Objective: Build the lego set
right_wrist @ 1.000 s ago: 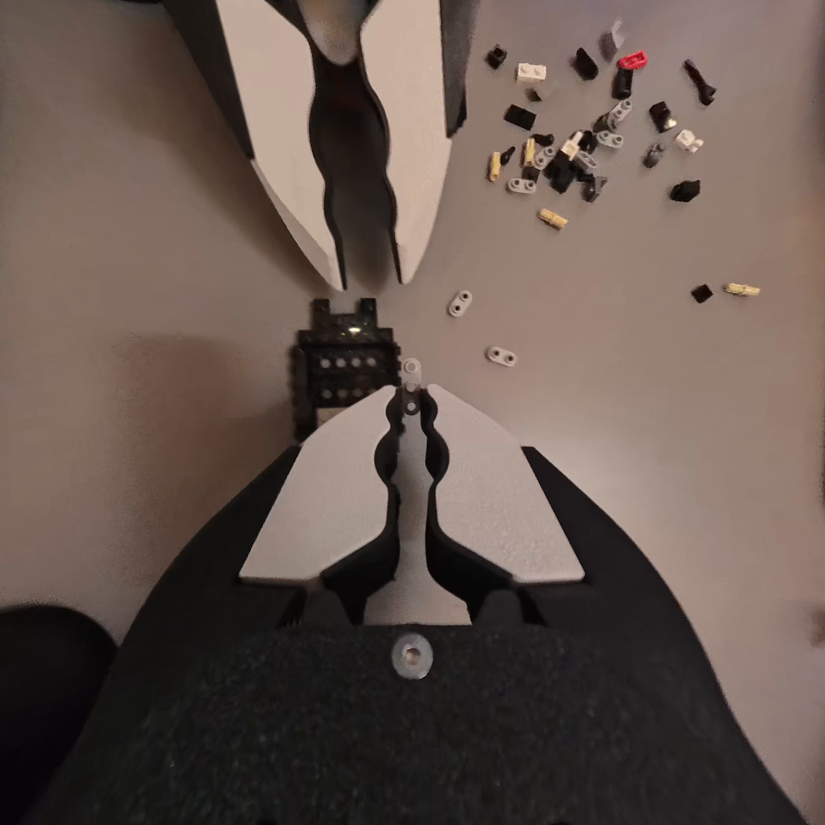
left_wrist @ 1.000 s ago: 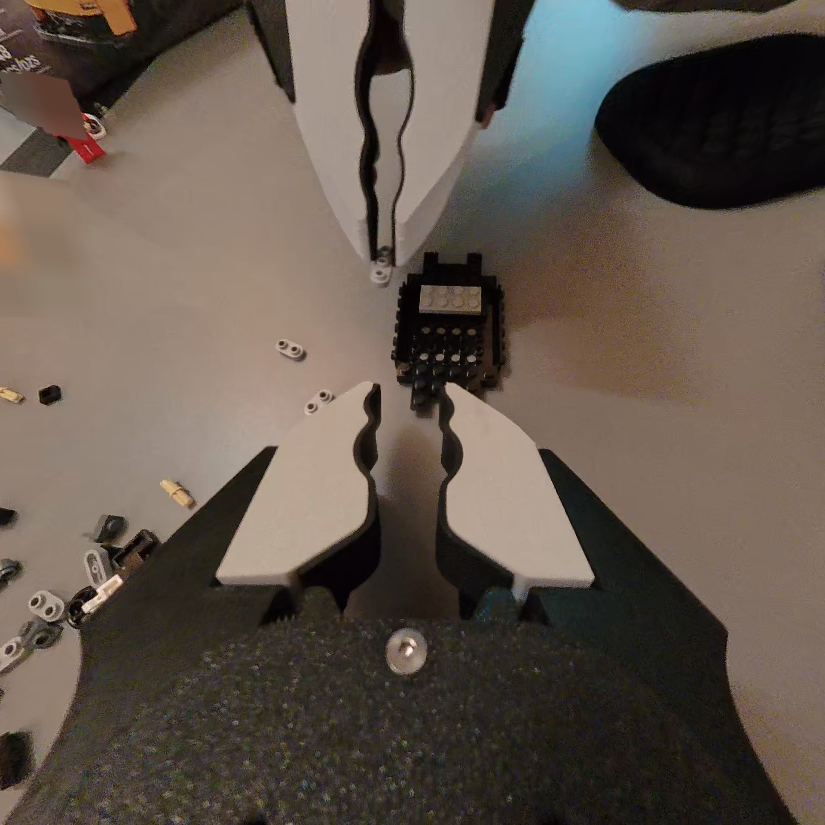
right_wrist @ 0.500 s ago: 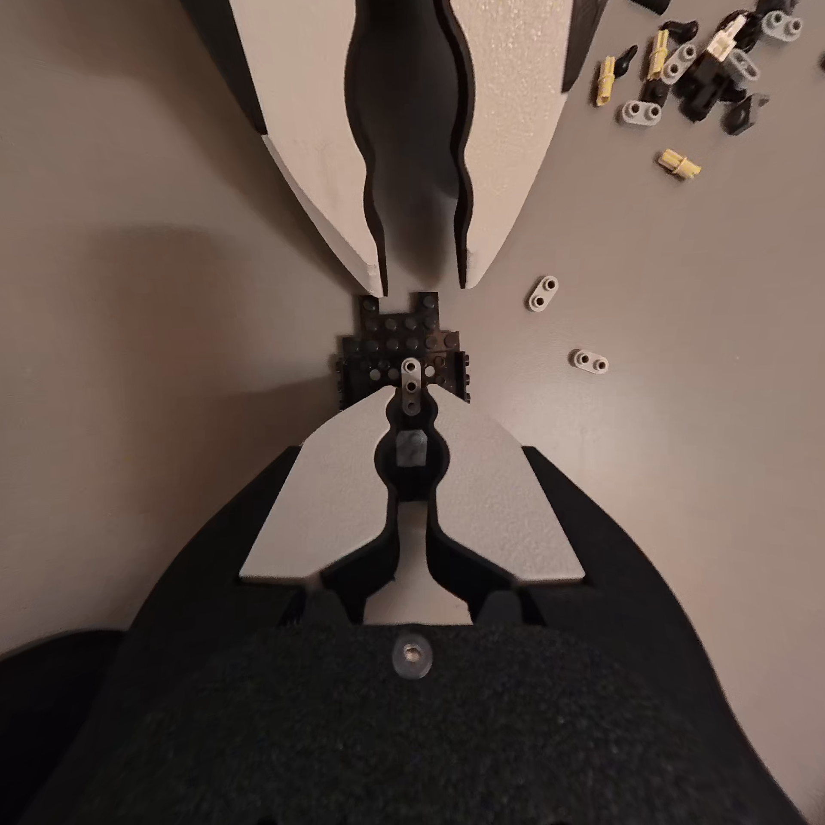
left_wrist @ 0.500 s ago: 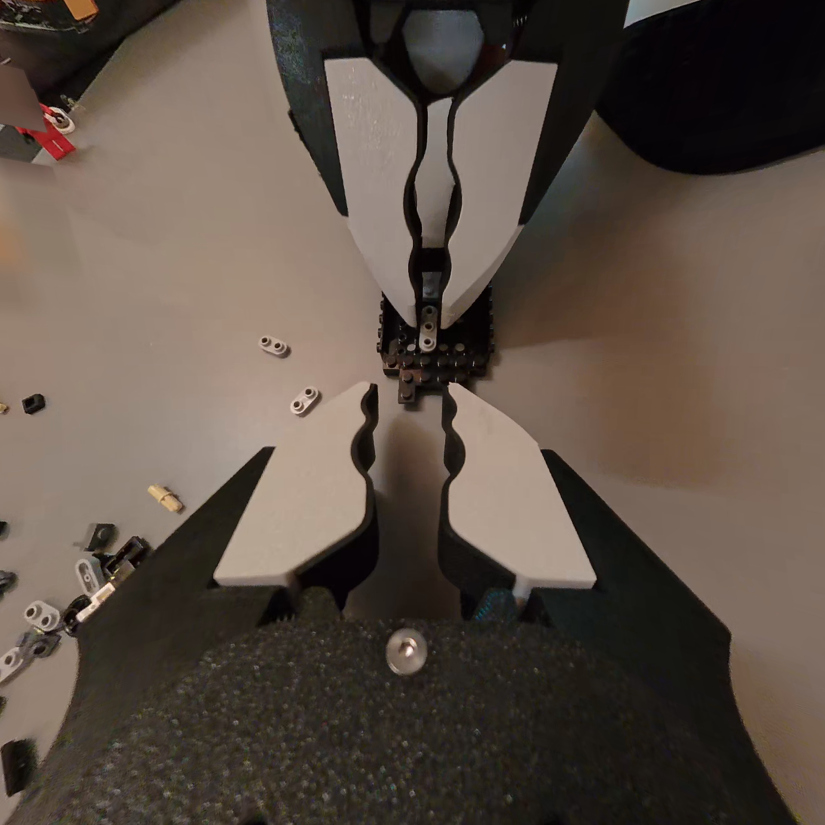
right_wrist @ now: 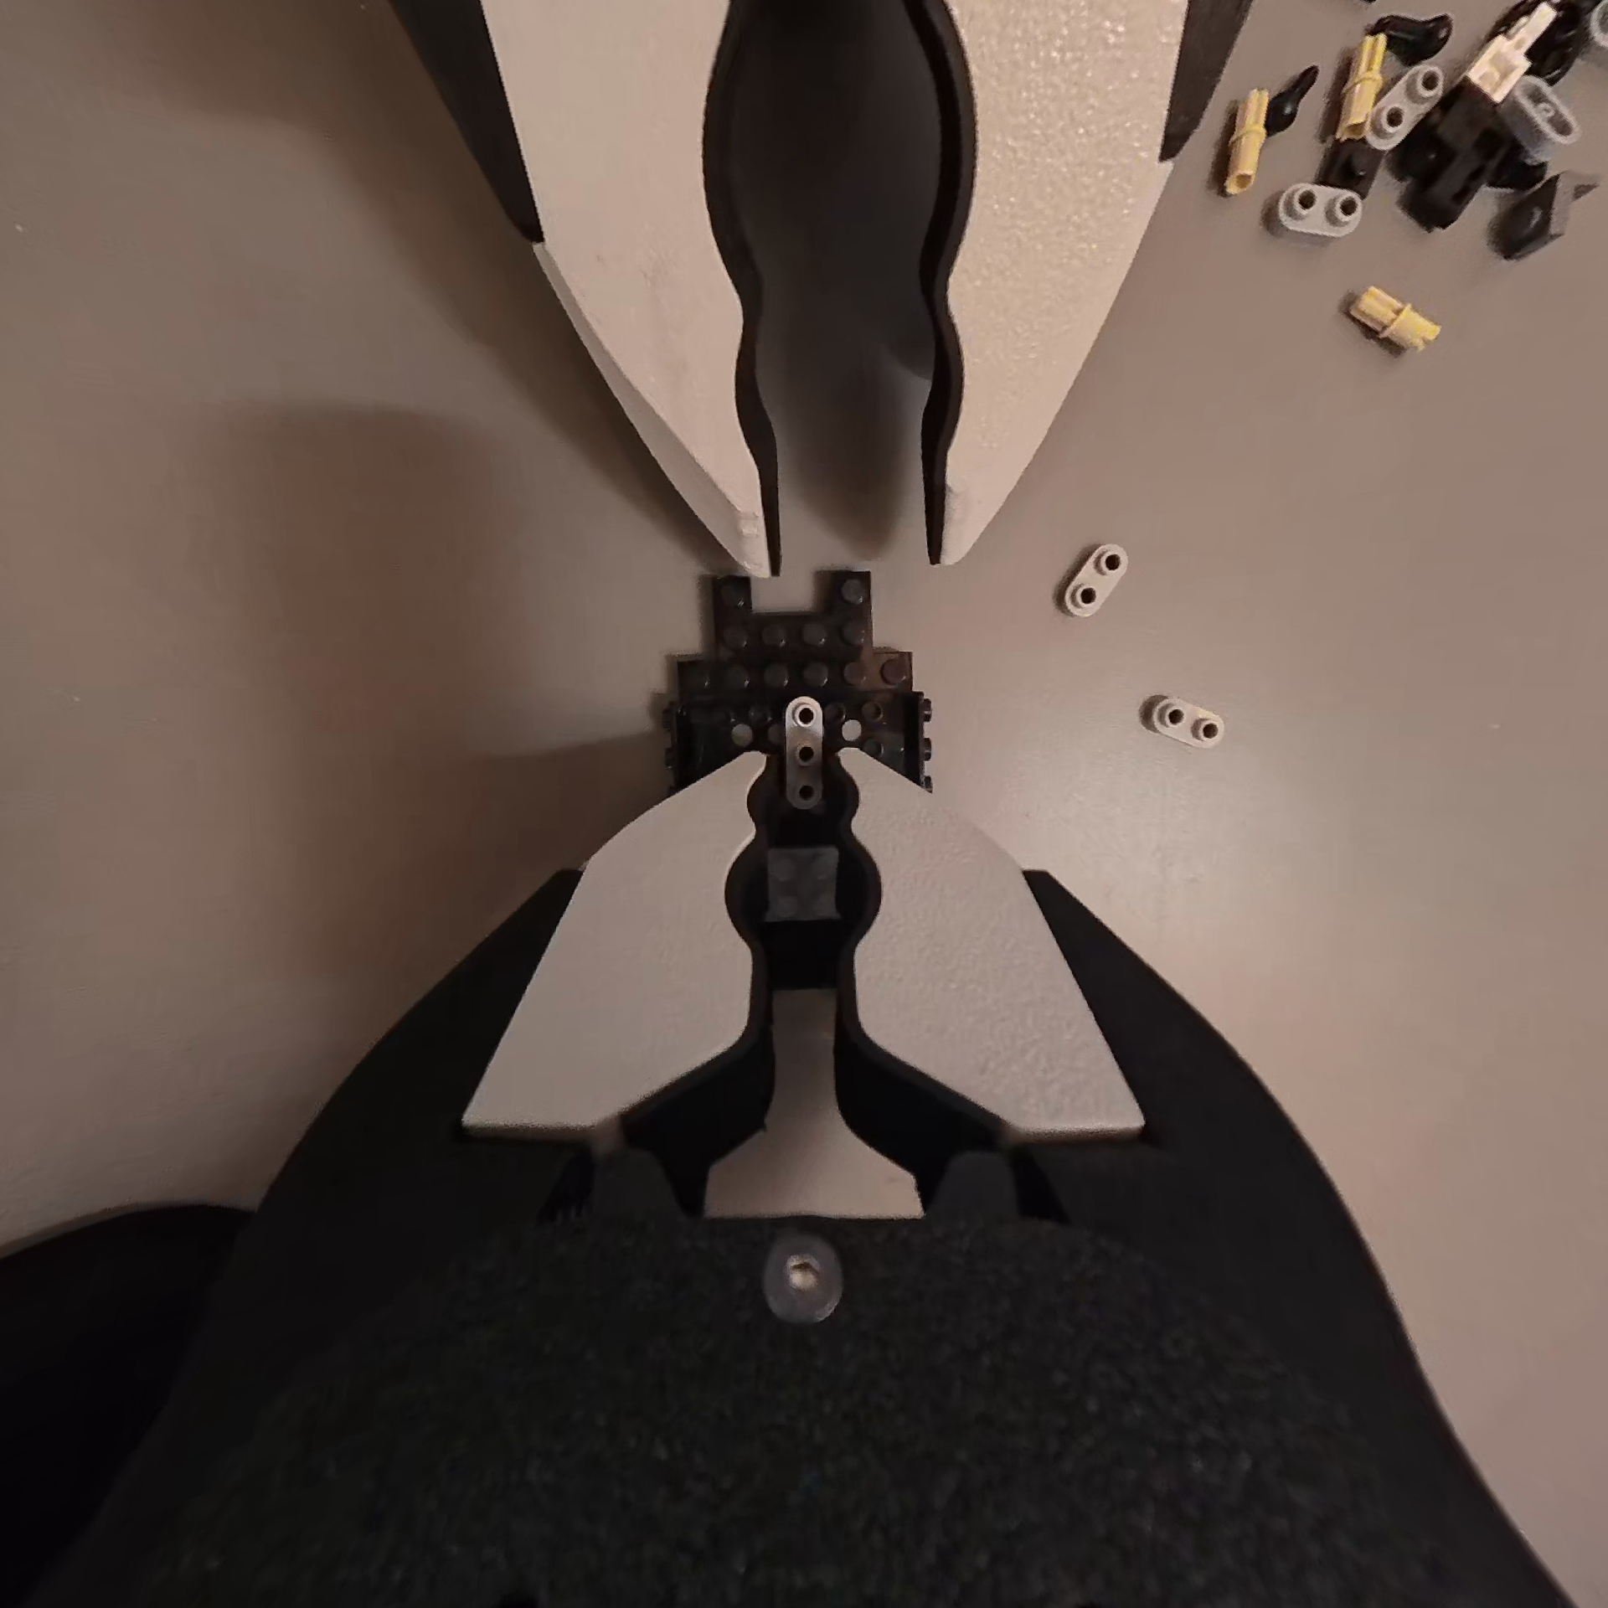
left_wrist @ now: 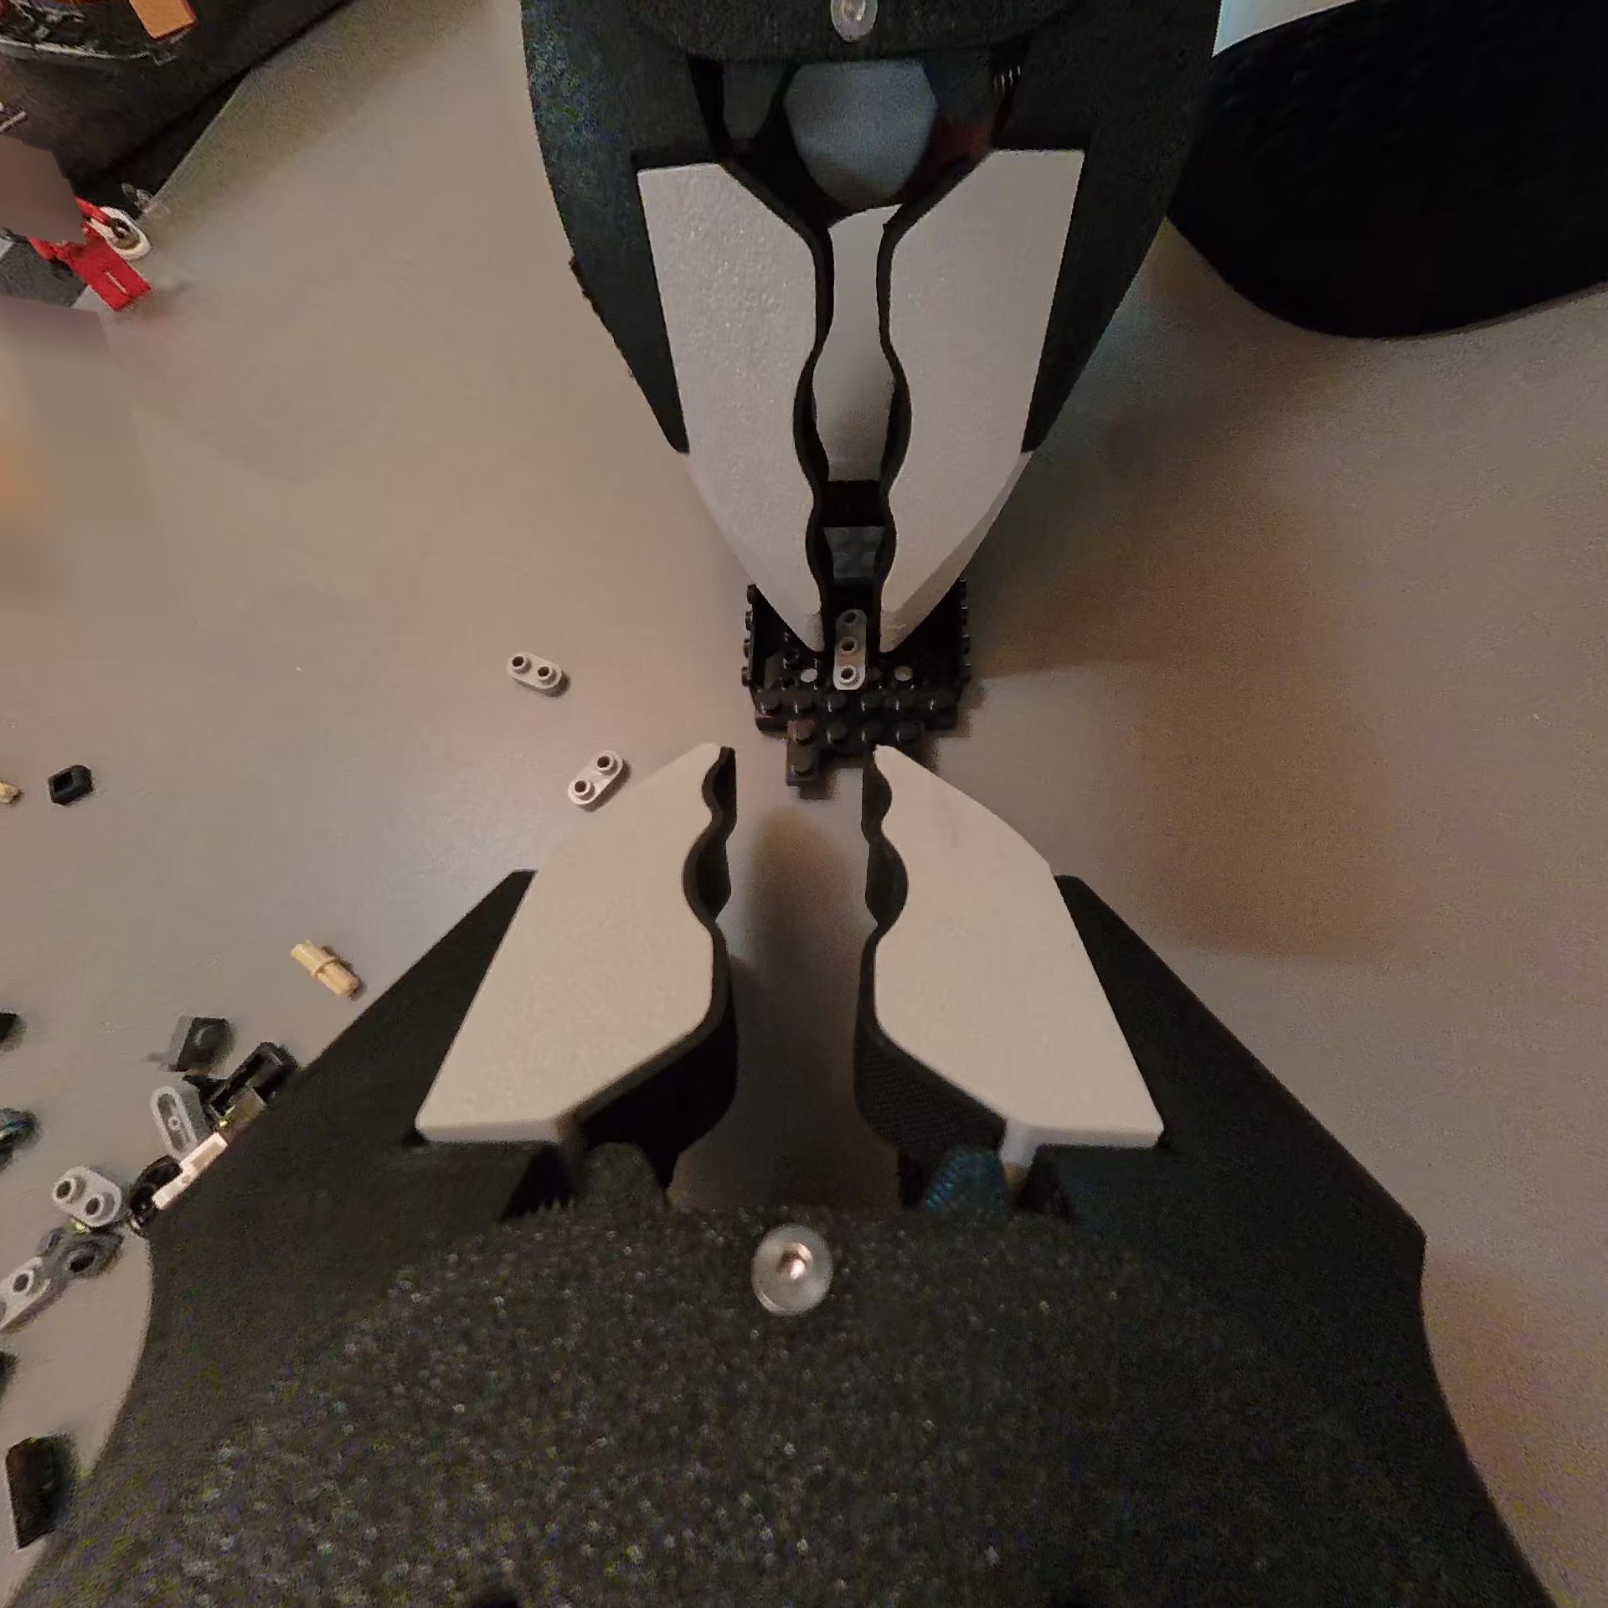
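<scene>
Grey tabletop (left_wrist: 348, 487): right tongs (right_wrist: 805, 766) clamped on small light-grey holed plate (right_wrist: 804, 750) over black studded base (right_wrist: 783, 661) for seating, left tongs (left_wrist: 796, 766) parted, empty, just beside base to brace.

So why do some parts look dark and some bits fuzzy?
Left wrist view: the hand-held gripper opposite throws a soft shadow on the table right of the black lego base, and the loose pieces at the left edge are blurred. Right wrist view: a broad shadow falls left of the base; the straight gripper edges look bent.
</scene>
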`<act>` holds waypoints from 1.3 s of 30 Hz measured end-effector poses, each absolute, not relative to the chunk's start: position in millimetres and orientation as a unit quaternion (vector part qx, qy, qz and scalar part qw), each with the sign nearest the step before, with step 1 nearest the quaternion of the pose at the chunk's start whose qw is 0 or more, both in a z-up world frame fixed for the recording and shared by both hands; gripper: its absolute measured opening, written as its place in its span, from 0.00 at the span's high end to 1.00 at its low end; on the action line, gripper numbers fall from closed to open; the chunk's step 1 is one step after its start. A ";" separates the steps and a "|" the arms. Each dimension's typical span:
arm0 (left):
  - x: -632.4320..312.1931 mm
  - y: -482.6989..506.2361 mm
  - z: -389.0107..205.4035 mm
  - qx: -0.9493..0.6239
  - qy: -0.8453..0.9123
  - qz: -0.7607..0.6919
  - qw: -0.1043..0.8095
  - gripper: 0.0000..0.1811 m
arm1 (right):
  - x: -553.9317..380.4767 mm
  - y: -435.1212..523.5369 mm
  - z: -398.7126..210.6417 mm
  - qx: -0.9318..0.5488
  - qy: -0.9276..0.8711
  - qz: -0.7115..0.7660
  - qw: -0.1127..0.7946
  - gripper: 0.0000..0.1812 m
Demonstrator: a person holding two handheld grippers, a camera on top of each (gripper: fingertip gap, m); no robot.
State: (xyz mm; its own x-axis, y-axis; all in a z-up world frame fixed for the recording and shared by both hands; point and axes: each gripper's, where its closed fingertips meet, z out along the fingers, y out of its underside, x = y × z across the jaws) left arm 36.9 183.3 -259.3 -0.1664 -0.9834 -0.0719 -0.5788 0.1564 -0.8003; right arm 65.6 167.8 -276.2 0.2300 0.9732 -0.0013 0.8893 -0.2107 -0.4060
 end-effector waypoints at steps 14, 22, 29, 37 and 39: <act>36.7 181.4 -261.3 -0.562 0.697 -0.319 0.311 0.85 | 60.2 172.9 -269.0 -0.767 -0.595 0.166 0.172 0.99; 36.2 171.0 -269.0 -0.581 0.697 -0.322 0.269 0.76 | 59.9 169.9 -270.3 -0.764 -0.598 0.170 0.170 0.99; 39.2 168.0 -269.8 -0.586 0.695 -0.321 0.267 0.75 | 59.4 166.5 -269.8 -0.754 -0.610 0.173 0.171 0.99; 40.5 167.3 -270.2 -0.585 0.695 -0.319 0.270 0.76 | 78.9 162.4 -255.9 -0.740 -0.622 0.167 0.192 0.61; 40.4 167.4 -269.4 -0.586 0.693 -0.326 0.267 0.76 | 78.9 156.8 -266.1 -0.739 -0.628 0.161 0.182 0.53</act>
